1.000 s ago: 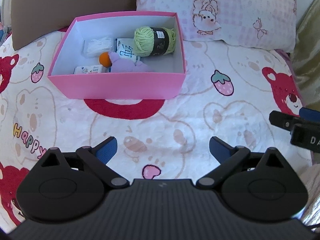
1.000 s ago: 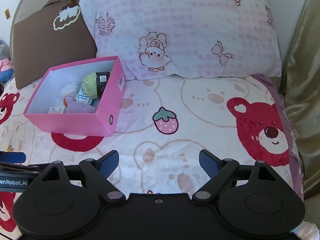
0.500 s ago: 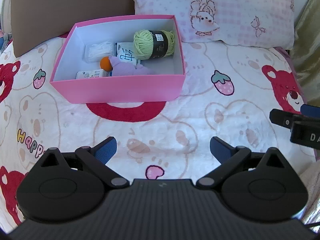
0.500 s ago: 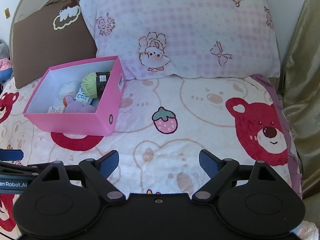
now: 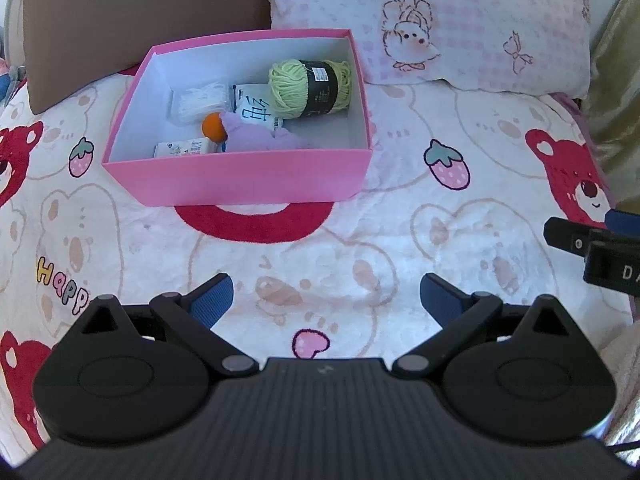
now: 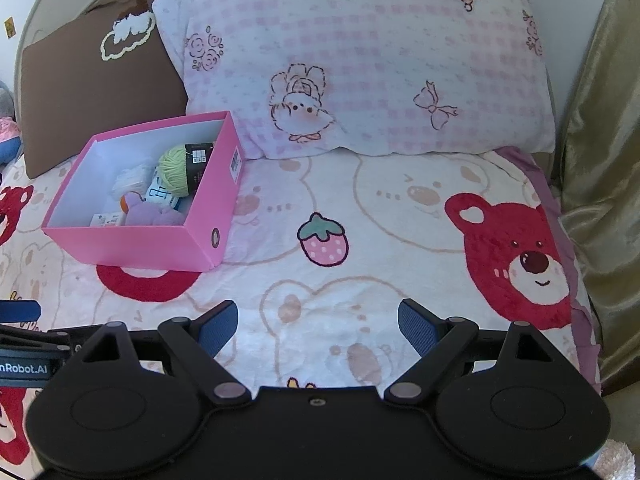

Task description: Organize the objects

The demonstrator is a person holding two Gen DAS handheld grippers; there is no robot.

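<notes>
Both grippers, left (image 5: 326, 300) and right (image 6: 318, 322), hang open and empty over the bedspread (image 5: 360, 240). The pink box (image 5: 240, 184) near the pillows (image 6: 360, 60) holds yarn (image 5: 308, 88), a purple toy (image 5: 256, 138) and packets.

Filled pink box (image 5: 256, 178) on bedspread (image 5: 360, 248)

Partly hidden box contents, edge-cropped gripper.
We see the purple plush (image 5: 256, 140) cut by the pink box (image 5: 240, 180) front wall; the small white packet (image 5: 182, 148) print is too small to read. At 3 o'clock the right gripper (image 5: 592, 244) is cropped, lettering cut off. At 12 o'clock the brown cushion (image 5: 140, 12) is cropped.
</notes>
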